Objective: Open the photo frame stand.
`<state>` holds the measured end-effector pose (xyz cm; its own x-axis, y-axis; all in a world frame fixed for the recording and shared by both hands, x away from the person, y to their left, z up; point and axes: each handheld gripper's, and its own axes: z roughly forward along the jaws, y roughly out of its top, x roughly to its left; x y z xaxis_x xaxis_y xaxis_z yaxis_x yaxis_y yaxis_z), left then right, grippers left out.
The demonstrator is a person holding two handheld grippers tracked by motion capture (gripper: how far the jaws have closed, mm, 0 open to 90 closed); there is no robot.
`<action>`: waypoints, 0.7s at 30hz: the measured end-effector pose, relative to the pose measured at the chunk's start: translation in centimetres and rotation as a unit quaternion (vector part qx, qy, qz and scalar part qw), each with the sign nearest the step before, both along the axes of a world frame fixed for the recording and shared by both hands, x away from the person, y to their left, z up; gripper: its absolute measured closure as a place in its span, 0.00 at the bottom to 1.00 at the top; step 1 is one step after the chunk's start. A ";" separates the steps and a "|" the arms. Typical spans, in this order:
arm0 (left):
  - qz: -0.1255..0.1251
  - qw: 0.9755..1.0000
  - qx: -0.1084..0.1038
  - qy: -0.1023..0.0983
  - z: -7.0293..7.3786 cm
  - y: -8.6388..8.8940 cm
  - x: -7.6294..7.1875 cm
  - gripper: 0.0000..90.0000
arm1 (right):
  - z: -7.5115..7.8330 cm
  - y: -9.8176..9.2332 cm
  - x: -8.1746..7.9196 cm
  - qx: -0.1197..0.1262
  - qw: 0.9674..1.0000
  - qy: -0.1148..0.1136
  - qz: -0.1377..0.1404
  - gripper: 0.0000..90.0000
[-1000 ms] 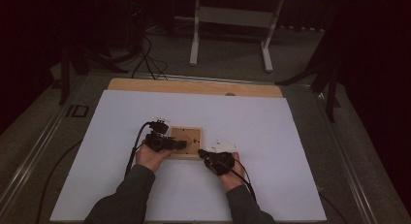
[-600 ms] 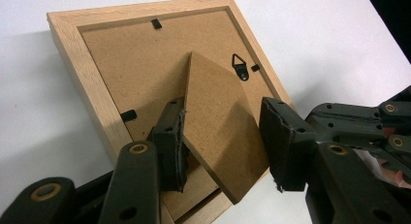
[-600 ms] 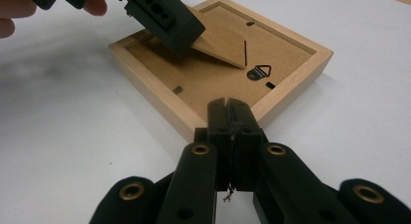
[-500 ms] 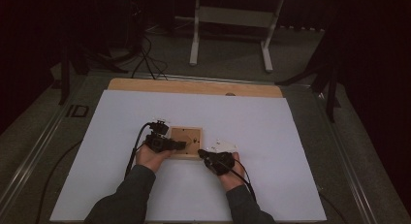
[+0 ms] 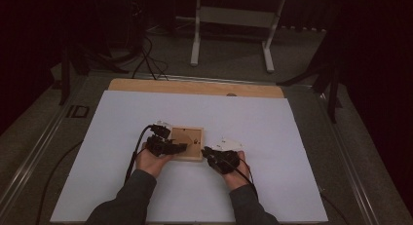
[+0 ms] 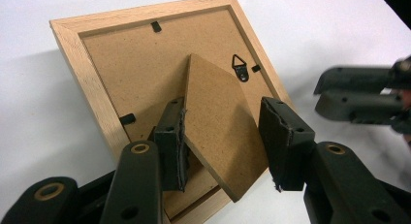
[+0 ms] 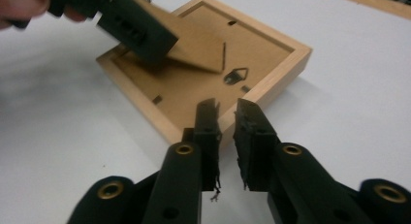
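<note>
Straddling the raised cardboard stand (image 6: 215, 122) of a wooden picture frame (image 5: 186, 142), the left tongs (image 6: 225, 146) have one pad against the stand's edge while the other pad stands off it with a gap, so they are open around it rather than clamped. These jaws have been closing a little. The stand tilts up from the frame's brown backing board (image 6: 140, 69), hinged near the frame's middle, and the frame lies face down on the white table (image 5: 272, 137).

The right tongs (image 7: 225, 141) sit just off the frame's near corner, jaws parted by a narrow gap that has just been widening, with nothing between them; the frame's wooden edge lies just beyond their tips. From the frame, the left tongs come in over its left side and the right tongs lie just beside its right side, seen in the high view at (image 5: 165, 146) and (image 5: 219, 157).

On the backing board a small metal hanging hook (image 6: 240, 68) sits beside the stand's top, and black turn clips (image 6: 155, 26) hold the board to the frame. No writing or label can be read on the frame or the board.
</note>
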<state>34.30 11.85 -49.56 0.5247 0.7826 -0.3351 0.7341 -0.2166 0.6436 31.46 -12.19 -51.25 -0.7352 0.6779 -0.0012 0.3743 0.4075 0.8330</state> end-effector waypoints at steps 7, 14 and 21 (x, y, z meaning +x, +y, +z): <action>-0.007 0.998 0.027 -0.048 0.1 -0.3 -1.8 0.62 | 0.6 -0.5 0.2 0.009 1.000 0.002 0.005 0.77; -0.010 0.996 0.047 -0.074 -0.1 -0.4 -3.0 0.62 | 0.8 -0.3 0.3 0.011 1.000 0.008 0.008 0.69; -0.008 0.994 0.055 -0.094 -0.1 -0.5 -3.9 0.62 | 1.0 -0.5 0.4 0.020 1.000 0.015 0.010 0.63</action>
